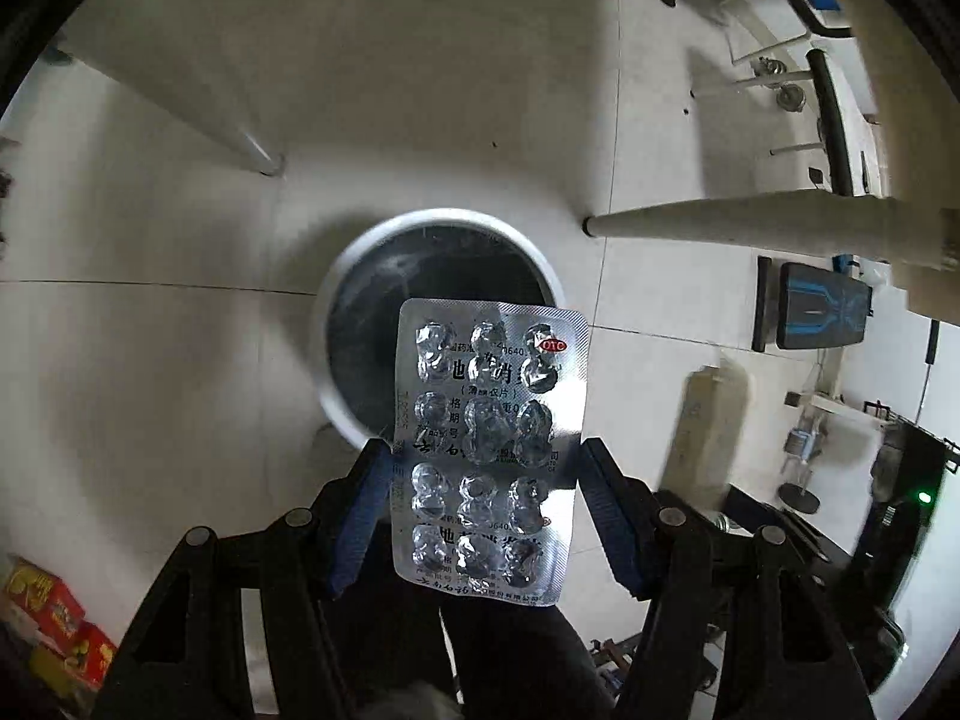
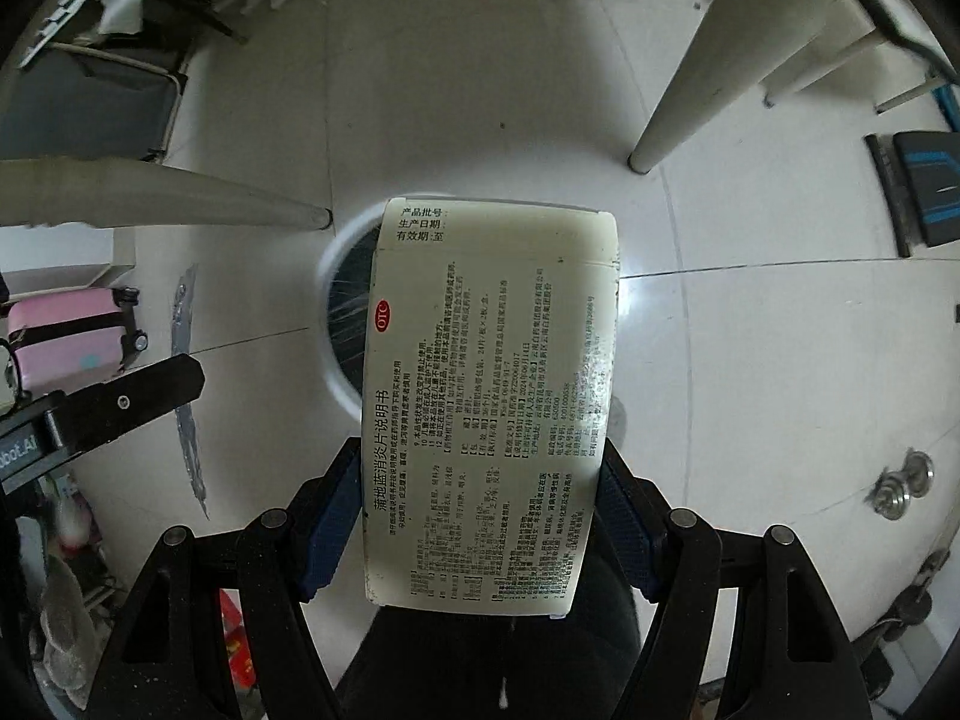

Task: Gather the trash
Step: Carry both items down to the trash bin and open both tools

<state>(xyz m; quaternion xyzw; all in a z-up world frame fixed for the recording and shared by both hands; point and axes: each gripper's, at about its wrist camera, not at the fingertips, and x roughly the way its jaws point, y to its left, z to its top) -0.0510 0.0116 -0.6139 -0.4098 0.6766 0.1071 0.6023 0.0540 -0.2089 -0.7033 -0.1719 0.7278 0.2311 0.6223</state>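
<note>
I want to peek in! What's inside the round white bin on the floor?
The bin shows only a dark liner inside; no trash can be made out. The blister pack held by the left gripper covers its near side, so that part stays hidden.

Both grippers are pointed steeply downward, each clamped on a flat item.

The left gripper [image 1: 486, 474] is held part-open, its blue pads [image 1: 360, 516] pressed against the side edges of a blister pack [image 1: 489, 450] that juts out beyond the fingertips. The right gripper [image 2: 480, 480] is set wider, its pads [image 2: 327, 522] gripping the sides of a medicine box [image 2: 492, 402].
</note>
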